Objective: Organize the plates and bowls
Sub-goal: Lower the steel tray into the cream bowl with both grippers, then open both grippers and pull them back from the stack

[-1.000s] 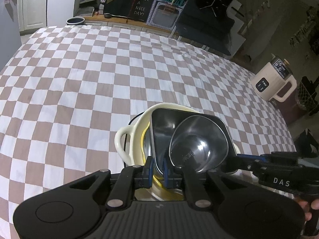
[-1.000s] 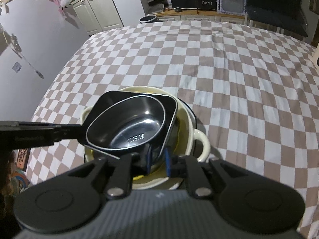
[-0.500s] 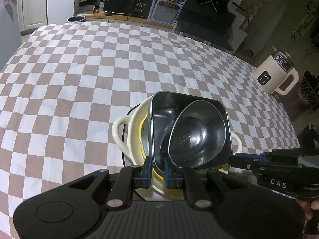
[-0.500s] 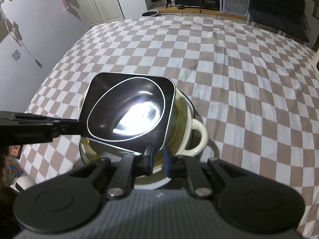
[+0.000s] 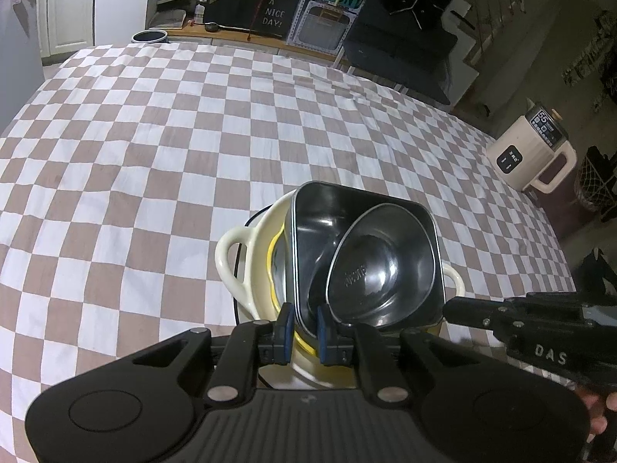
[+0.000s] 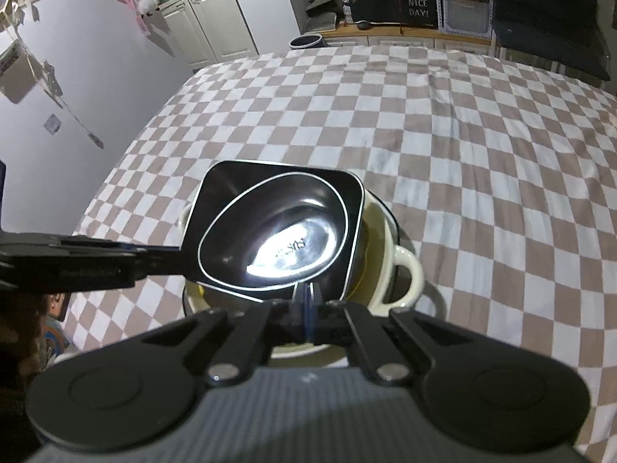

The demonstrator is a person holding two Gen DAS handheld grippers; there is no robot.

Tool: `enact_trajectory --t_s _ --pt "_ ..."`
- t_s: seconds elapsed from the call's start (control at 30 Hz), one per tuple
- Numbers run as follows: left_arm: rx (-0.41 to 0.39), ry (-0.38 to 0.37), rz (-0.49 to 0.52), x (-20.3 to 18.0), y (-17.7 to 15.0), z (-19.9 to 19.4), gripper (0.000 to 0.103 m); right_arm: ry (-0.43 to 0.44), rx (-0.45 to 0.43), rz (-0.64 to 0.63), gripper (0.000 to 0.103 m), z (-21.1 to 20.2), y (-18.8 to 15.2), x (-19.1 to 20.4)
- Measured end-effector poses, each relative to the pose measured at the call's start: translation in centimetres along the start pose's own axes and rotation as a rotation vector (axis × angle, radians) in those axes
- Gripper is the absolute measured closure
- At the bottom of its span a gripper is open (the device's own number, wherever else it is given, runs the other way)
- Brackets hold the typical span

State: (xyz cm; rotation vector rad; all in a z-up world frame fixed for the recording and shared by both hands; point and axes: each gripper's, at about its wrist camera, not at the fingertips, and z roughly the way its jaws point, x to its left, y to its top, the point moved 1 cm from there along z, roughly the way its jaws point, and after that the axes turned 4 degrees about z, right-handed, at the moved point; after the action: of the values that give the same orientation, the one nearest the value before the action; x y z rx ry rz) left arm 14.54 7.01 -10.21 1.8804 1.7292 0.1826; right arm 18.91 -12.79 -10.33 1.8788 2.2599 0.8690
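Left gripper [image 5: 302, 328] pinches the near rim of a dark square bowl [image 5: 320, 212] tilted over a cream pot [image 5: 231, 266] on the checked table [image 5: 154, 154]. Right gripper [image 6: 306, 306], its jaws pressed together after just closing, touches the bowl's opposite rim.

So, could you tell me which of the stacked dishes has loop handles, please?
The cream pot at the bottom: it has a loop handle on each side. The square black dish and the oval steel bowl nested above it have plain rims.
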Motion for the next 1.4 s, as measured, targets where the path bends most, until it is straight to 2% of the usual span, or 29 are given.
enact_trajectory --t_s 0.1,0.43,1.1,1.3,1.4 --pt "-0.001 0.000 -0.001 0.0 0.0 0.1 0.091 -0.041 0.013 0.056 0.095 0.6 0.2 -0.9" --pt "0.008 0.007 0.002 0.0 0.1 0.4 0.091 -0.001 0.041 0.112 0.091 2.0 0.2 -1.9" --pt "0.006 0.008 -0.012 0.0 0.3 0.5 0.091 0.023 0.009 0.113 0.092 0.8 0.3 -1.8" --pt "-0.014 0.030 0.005 -0.2 0.5 -0.3 0.085 -0.004 -0.019 0.057 0.091 0.1 0.1 -1.3" --pt "-0.029 0.032 0.007 -0.3 0.7 -0.9 0.071 -0.008 -0.045 0.052 0.086 -0.8 0.2 -1.2"
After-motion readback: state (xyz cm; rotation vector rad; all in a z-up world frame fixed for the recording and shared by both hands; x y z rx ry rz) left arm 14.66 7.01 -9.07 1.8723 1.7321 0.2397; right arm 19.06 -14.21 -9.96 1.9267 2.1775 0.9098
